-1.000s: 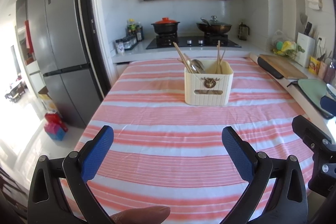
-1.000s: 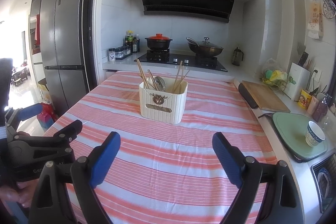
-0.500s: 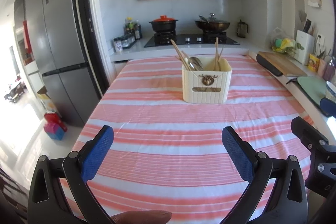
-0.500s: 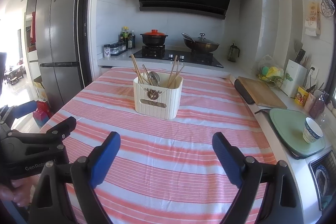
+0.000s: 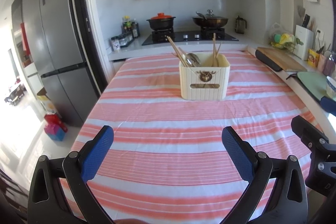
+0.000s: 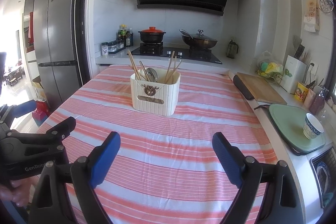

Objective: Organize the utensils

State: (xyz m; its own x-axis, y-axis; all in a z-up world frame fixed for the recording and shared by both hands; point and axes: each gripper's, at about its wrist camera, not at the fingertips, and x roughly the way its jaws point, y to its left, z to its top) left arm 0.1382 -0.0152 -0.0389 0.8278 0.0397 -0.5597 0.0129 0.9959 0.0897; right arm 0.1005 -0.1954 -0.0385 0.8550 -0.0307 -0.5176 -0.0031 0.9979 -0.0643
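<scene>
— Where are the utensils?

— All in the cream holder (image 5: 203, 81) standing on the striped tabletop (image 5: 168, 152), well ahead of both claws. Chopsticks (image 5: 175, 49) lean in its left part beside a metal spoon (image 5: 192, 58), and more chopsticks (image 5: 214, 49) stand in the right part.

— Anything left lying out?

— Nothing I can see on the cloth. It looks done, or nearly.

— And the claws?

— The left claw (image 5: 167, 141) and the right claw (image 6: 166, 145) both hang spread wide and empty, 2 sets of blue pads with nothing between them.
</scene>
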